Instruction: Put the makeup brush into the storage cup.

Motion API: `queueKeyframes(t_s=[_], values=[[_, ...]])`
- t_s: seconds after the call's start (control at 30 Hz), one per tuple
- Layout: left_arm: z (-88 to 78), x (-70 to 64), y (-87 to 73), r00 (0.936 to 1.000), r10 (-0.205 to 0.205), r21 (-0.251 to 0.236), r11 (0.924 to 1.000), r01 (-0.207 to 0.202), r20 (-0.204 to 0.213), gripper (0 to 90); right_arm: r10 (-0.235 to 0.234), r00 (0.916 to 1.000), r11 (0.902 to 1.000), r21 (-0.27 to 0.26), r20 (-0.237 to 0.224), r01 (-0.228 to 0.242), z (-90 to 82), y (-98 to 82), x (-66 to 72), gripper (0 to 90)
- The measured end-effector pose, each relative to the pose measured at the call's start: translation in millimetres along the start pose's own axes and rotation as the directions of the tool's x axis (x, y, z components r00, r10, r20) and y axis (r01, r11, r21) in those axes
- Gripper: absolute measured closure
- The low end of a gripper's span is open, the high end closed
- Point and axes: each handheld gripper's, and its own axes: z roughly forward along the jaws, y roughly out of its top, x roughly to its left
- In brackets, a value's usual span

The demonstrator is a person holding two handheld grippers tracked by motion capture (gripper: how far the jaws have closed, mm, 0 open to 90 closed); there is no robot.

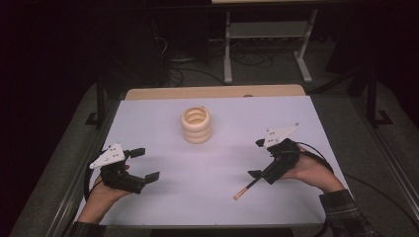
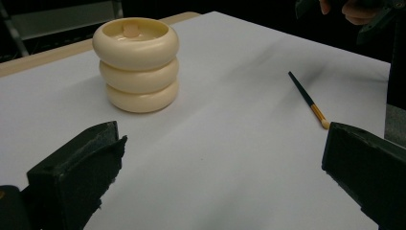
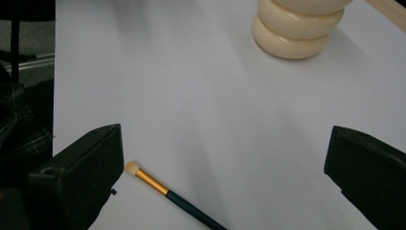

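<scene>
— Gold-banded brush lies flat on the white surface just beneath your right gripper; both grippers' jaws spread, empty.
— How will it handle?
— Light, thin, likely to roll. Pinch the dark handle mid-length, not the soft tip.

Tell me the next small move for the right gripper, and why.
Probably lower the right gripper over the brush and close. Its jaws stand wide open, empty, with the brush lying flat on the table just beside one jaw, untouched.
</scene>
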Motion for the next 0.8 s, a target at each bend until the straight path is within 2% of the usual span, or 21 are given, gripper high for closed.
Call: queueKeyframes(t_s=[0.2, 0.5, 0.67, 0.8], values=[[-0.1, 0.1, 0.0, 1.0000, -0.003, -0.001, 1.0000, 0.003, -0.001, 0.0, -0.015, 0.9996, 0.9978, 0.064, -0.025, 0.016, 3.5, 1.7, 1.2, 0.0], [0.1, 0.3, -0.2, 1.0000, -0.003, 0.001, 1.0000, 0.003, 0.000, 0.0, -0.034, 0.9982, 0.9923, 0.118, -0.049, 0.040, 8.9, 3.7, 2.6, 0.0], [-0.1, 0.5, -0.3, 1.0000, -0.005, -0.003, 1.0000, 0.005, 0.000, 0.0, -0.051, 0.9969, 0.9860, 0.156, -0.060, 0.060, 11.6, 4.6, 2.7, 0.0], [0.0, 0.6, -0.4, 1.0000, -0.004, -0.001, 1.0000, 0.004, 0.001, 0.0, -0.073, 0.9952, 0.9751, 0.205, -0.065, 0.085, 15.3, 6.1, 3.1, 0.1]])
